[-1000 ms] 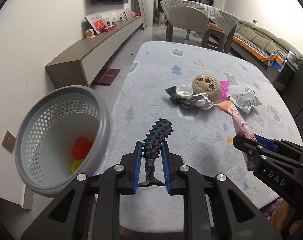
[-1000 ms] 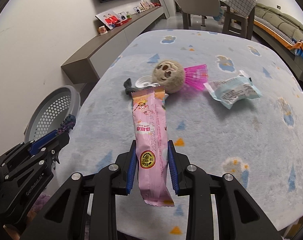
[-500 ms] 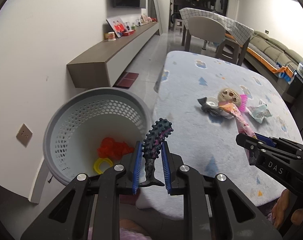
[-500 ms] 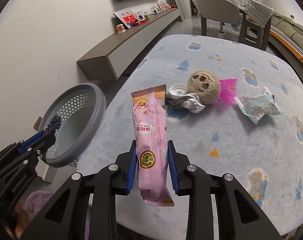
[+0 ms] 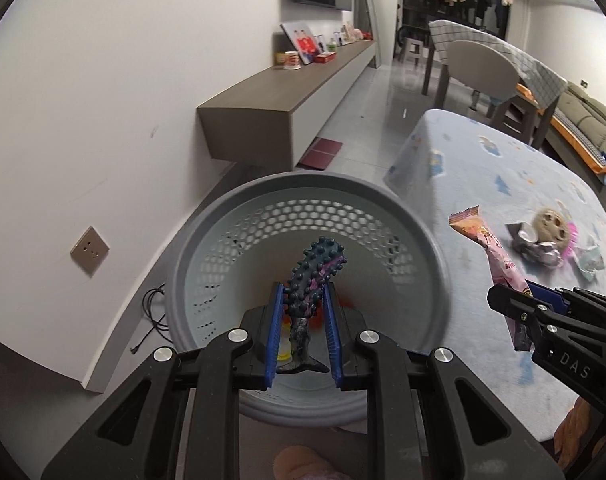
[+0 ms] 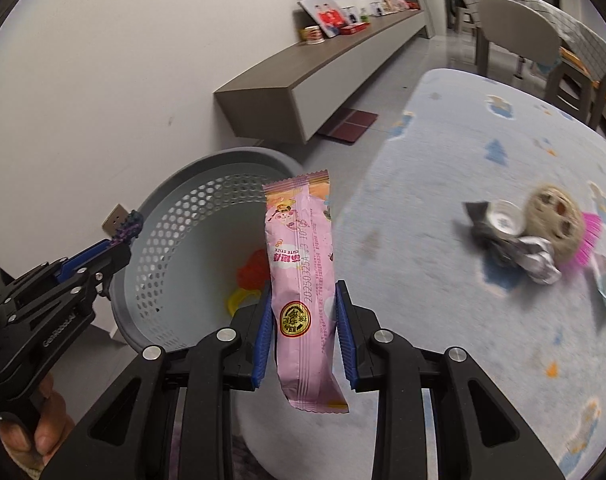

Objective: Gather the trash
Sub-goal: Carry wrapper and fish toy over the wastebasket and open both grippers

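My left gripper (image 5: 303, 300) is shut on a dark spiky rubber toy (image 5: 311, 276) and hangs over the mouth of the grey perforated basket (image 5: 303, 192). My right gripper (image 6: 303, 300) is shut on a pink snack wrapper (image 6: 301, 264), held upright at the basket's (image 6: 207, 168) right rim, beside the table edge. In the right wrist view the left gripper (image 6: 123, 240) shows at the left with the toy's tip (image 6: 129, 226). In the left wrist view the right gripper (image 5: 519, 300) holds the wrapper (image 5: 495, 252) over the table.
Red and yellow items (image 6: 251, 276) lie in the basket's bottom. On the blue patterned tablecloth (image 6: 443, 152) sit a crumpled silver wrapper (image 6: 535, 256), a white cap (image 6: 501, 218), a round plush face (image 6: 555, 212) with pink fringe and a pale packet (image 5: 589, 264). A wall shelf (image 5: 287, 92) and chairs (image 5: 483, 68) stand behind.
Both grippers have swung left from over the table toward the basket, each keeping its load. The basket now fills the middle of the left wrist view.
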A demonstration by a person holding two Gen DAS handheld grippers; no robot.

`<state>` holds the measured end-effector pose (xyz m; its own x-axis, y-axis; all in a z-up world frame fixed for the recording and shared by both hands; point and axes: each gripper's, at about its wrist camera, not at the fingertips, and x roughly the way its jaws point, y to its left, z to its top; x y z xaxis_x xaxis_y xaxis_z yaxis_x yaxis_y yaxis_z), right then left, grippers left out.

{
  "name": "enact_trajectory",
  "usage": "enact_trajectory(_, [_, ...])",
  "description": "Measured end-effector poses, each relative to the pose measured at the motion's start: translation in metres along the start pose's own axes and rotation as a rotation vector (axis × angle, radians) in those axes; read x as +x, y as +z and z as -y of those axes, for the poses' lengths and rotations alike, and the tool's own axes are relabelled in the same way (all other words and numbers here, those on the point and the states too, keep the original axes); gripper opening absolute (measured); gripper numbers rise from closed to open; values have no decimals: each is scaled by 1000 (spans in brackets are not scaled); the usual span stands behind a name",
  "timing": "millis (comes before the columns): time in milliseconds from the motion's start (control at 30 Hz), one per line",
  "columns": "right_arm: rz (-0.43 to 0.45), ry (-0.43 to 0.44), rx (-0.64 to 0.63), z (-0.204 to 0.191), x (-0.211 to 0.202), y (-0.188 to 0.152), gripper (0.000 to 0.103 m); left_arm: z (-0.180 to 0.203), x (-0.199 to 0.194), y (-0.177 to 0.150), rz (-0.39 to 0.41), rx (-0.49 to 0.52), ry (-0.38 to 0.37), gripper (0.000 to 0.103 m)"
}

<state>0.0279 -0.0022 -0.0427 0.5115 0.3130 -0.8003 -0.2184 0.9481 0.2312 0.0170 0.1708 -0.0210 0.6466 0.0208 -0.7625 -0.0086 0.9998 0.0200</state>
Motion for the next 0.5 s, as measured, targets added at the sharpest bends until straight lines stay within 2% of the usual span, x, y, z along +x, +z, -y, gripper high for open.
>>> enact_trajectory(233, [-31, 41, -61, -31, 34, 17, 28, -21, 27, 7, -25, -31, 10, 20])
enact_trajectory(433, [-43, 49, -82, -39, 50, 20, 30, -30, 43, 6, -51, -47, 12, 21])
enact_trajectory(467, [-44, 51, -84, -39, 51, 20, 32, -32, 43, 6, -51, -46, 16, 25])
enact_trajectory(500, [-44, 52, -85, -39, 52, 21, 37, -33, 44, 6, -48, -46, 22, 33])
